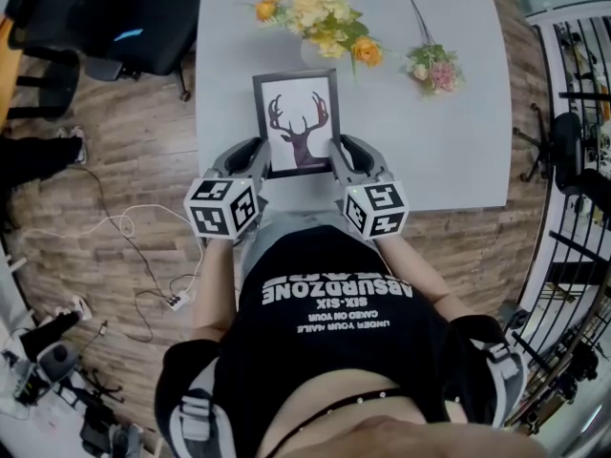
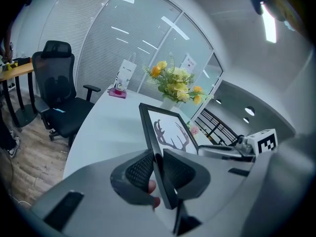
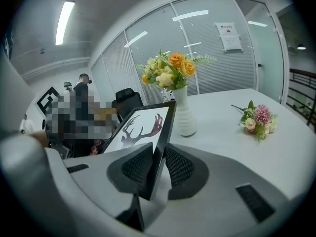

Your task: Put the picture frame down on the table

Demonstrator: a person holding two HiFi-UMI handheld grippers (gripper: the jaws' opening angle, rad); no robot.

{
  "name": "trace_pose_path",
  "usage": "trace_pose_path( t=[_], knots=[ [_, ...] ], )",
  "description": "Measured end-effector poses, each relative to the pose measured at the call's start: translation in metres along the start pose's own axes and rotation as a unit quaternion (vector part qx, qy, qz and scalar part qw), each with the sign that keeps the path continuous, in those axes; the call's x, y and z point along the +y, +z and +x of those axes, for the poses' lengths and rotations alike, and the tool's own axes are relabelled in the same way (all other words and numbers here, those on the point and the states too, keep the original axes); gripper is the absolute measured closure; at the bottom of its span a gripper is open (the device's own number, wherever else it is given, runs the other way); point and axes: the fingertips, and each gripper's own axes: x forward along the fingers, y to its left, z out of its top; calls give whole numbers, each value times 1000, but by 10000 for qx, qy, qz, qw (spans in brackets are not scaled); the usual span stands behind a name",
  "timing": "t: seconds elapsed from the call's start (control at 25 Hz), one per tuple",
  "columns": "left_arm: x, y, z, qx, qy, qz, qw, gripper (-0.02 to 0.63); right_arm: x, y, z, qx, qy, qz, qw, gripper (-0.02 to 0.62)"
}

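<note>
Clamping the frame by its left edge, the left gripper has its jaws shut on the black border. The frame, showing a deer print, is held tilted above the table's near edge, in front of the flowers. The right gripper pinches the right edge likewise. A small bouquet lies farther right.

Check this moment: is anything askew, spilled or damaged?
Nothing looks damaged or spilled. The picture frame is tilted, but only because the left tool and right tool clamp its side edges. The one loose item is a small bouquet lying flat on the table, outside the upright vase.
</note>
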Motion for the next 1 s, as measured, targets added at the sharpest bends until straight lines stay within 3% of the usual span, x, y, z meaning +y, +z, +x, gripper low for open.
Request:
trace_pose_path(
  t=[1.0],
  knots=[
    [29,-38,43,637,74,-188,9978,531,-21,-37,36,492,-49,-60,9988,503]
  ],
)
